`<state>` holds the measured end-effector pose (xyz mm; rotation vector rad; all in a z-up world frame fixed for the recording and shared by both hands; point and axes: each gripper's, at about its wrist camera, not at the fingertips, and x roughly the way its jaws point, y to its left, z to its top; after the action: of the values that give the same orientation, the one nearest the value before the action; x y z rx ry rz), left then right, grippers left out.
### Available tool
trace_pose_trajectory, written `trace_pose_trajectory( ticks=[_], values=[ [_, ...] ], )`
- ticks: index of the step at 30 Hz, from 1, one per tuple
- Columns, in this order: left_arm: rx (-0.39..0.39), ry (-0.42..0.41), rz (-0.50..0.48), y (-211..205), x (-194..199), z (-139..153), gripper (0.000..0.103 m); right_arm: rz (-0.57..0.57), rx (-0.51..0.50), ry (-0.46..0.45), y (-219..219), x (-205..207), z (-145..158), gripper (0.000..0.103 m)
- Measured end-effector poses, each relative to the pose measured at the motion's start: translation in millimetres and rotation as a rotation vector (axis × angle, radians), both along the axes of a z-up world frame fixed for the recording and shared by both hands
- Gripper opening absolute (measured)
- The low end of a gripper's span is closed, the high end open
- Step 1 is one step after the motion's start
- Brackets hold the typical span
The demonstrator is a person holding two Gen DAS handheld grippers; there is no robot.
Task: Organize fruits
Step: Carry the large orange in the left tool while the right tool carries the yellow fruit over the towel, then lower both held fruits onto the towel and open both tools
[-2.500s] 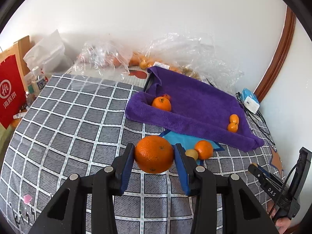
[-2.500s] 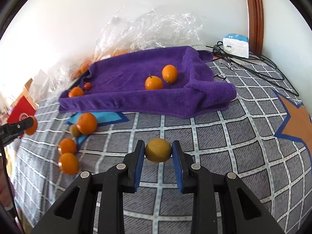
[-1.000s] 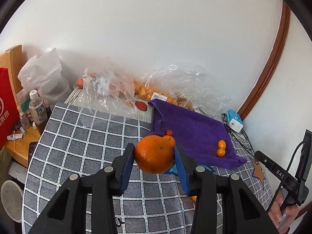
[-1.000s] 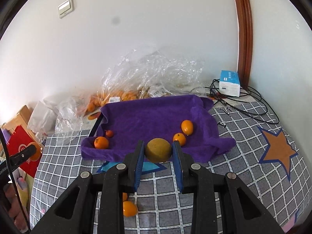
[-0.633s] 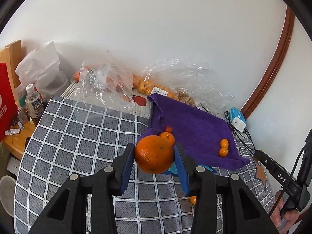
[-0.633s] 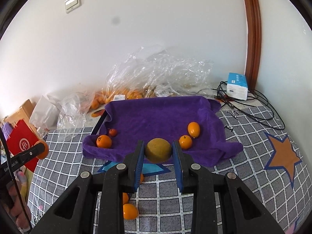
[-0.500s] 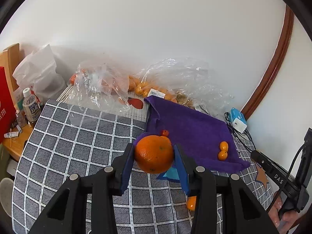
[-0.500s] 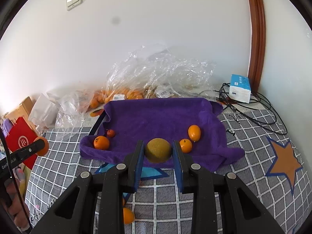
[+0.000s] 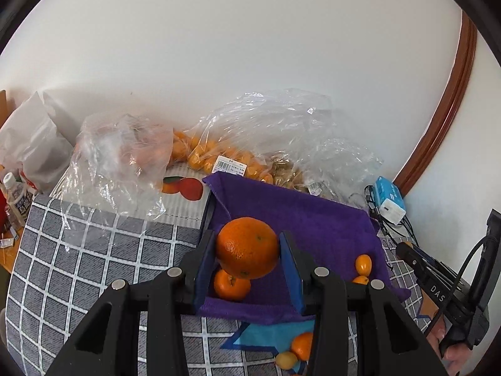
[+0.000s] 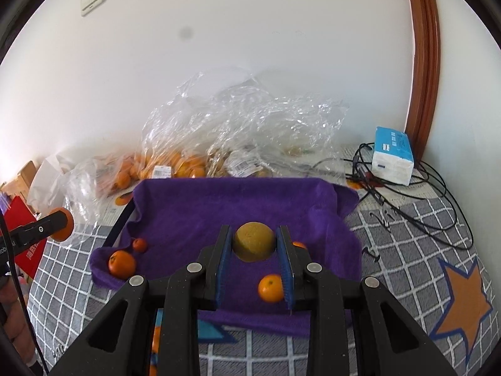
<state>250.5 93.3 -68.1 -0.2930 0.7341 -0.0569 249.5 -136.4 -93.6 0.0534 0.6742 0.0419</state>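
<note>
While both fruits were carried high above the checked cloth [image 9: 94, 269] half a second ago, they are now brought low over the purple towel [image 9: 319, 232], so the drop-off stage is judged to be reached. The left gripper [image 9: 249, 252] is closed to fruit width on the large orange [image 9: 247, 247], which is pinched between both blue pads and held clear of the towel, right above a smaller orange [image 9: 231, 285] already lying at the towel's near-left end. The right gripper [image 10: 254, 244] is likewise clamped on a dull yellow-brown fruit [image 10: 254, 242], held over the towel's middle; a small mandarin [image 10: 271, 288] is seen lying between and under its fingers, possibly touching the right pad, though depth is hard to judge here. Two more small oranges [image 9: 300, 346] are left on the cloth in front of the towel, so the task is judged unfinished. Release is not yet made by either side.
</note>
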Motion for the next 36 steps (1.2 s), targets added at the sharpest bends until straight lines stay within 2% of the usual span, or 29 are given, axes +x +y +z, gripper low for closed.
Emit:
trace_pose_trajectory(
  ticks=[4,9,17,21,34,36],
  values=[
    [0.004,0.031,0.007,-5.7,27.0,-14.2,0.039,0.004,-0.003,-0.005,-11.3,23.4,-5.6,0.028],
    [-0.02,0.09,0.024,-8.9,56.3,-40.2,0.039,0.053,-0.002,0.054,-11.1,49.4,-33.5,0.028],
    [0.012,0.168,0.015,-16.8,72.1,-78.5,0.039,0.129,-0.062,0.128,10.1,63.1,-71.1,0.028],
    [0.042,0.158,0.012,-21.0,73.5,-80.7,0.039,0.142,-0.106,0.138,17.8,60.8,-80.3,0.028],
    [0.034,0.15,-0.027,-30.4,72.7,-84.5,0.039,0.08,-0.135,0.167,13.9,64.0,-91.7,0.028],
    [0.034,0.15,-0.032,-32.0,73.1,-85.1,0.039,0.068,-0.133,0.168,12.2,63.1,-92.7,0.031]
  ],
)
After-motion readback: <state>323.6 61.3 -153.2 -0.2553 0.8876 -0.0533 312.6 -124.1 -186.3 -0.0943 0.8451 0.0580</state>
